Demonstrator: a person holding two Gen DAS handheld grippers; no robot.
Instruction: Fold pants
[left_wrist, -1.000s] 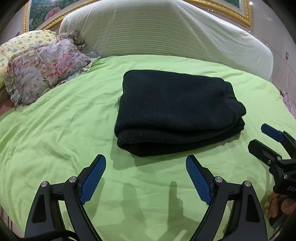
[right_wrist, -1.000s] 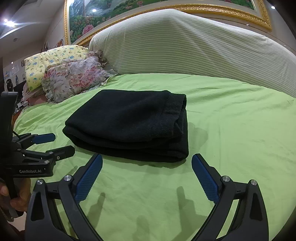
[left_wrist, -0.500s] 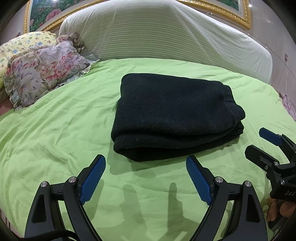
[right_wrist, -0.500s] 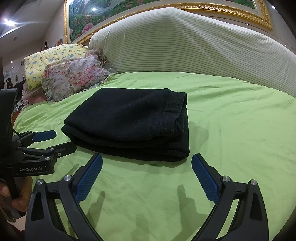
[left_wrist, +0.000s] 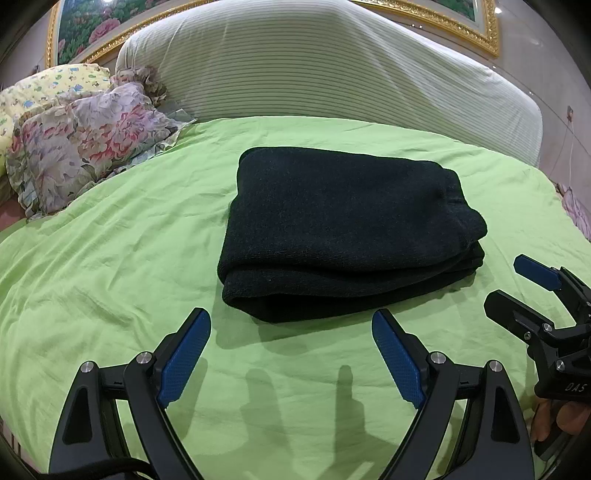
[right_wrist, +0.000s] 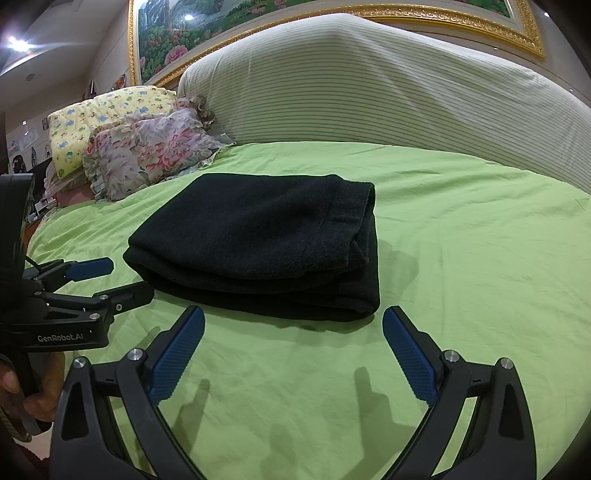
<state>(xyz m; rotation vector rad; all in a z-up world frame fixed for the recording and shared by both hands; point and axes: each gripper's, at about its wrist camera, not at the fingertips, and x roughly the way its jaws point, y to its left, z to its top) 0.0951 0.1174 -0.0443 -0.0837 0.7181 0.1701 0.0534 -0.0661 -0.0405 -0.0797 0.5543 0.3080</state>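
The black pants (left_wrist: 343, 229) lie folded into a thick rectangular stack on the green bed sheet (left_wrist: 110, 266); they also show in the right wrist view (right_wrist: 258, 243). My left gripper (left_wrist: 291, 325) is open and empty, hovering just in front of the stack's near edge. My right gripper (right_wrist: 293, 323) is open and empty, also just in front of the stack. Each gripper shows in the other's view, the right one at the right edge (left_wrist: 517, 284) and the left one at the left edge (right_wrist: 110, 280), both open and apart from the pants.
A floral pillow (left_wrist: 81, 147) and a yellow patterned pillow (right_wrist: 107, 114) lie at the back left. A large striped white bolster (left_wrist: 325, 74) runs along the head of the bed under a gold picture frame (right_wrist: 443, 22).
Both grippers have drifted slightly, so the pants sit a little lower in the left wrist view. The pants have not moved and both grippers stay open.
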